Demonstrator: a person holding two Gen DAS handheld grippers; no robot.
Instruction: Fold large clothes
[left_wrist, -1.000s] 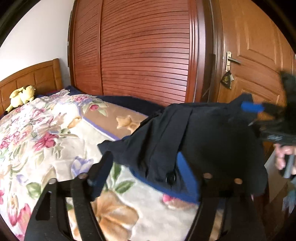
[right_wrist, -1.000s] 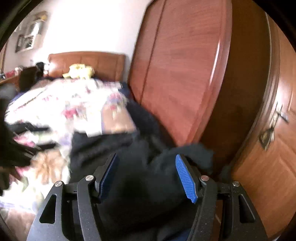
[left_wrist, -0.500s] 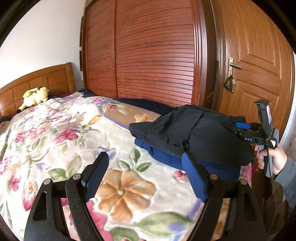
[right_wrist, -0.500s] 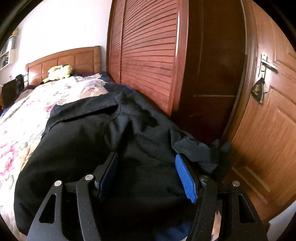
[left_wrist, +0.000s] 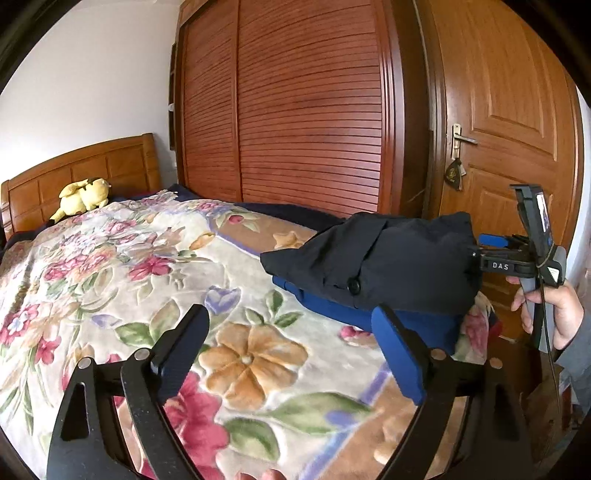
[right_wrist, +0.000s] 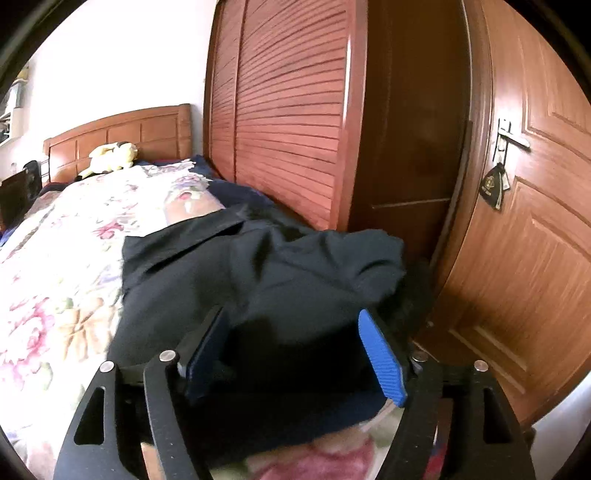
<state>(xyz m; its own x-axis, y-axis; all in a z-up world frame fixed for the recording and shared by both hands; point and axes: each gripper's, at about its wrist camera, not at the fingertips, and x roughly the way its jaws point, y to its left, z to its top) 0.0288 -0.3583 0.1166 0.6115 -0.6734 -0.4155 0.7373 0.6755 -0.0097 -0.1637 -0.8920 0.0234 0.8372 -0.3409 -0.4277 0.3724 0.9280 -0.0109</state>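
Observation:
A folded black garment (left_wrist: 399, 266) with a button lies on a folded blue garment (left_wrist: 332, 310) near the bed's right corner. My left gripper (left_wrist: 290, 317) hovers over the floral bedspread (left_wrist: 129, 258), short of the pile. Its jaws are opening and nothing is between them. In the right wrist view the black garment (right_wrist: 258, 266) spreads out under and ahead of my right gripper (right_wrist: 291, 317). Those jaws are opening too, and the cloth lies between the blue pads (right_wrist: 380, 354) without being pinched. From the left wrist view, a hand holds the right gripper (left_wrist: 476, 254) against the pile's far right side.
A slatted wooden wardrobe (left_wrist: 306, 110) runs along the bed's far side. A wooden door (left_wrist: 509, 110) with a handle and a hanging tag stands right of the pile. A yellow plush toy (left_wrist: 83, 197) sits by the headboard (left_wrist: 92, 166).
The left gripper has drawn back from the black garment, which now lies farther ahead, and its jaws stand wider. The right gripper's jaws have spread a little and its view has settled on the pile.

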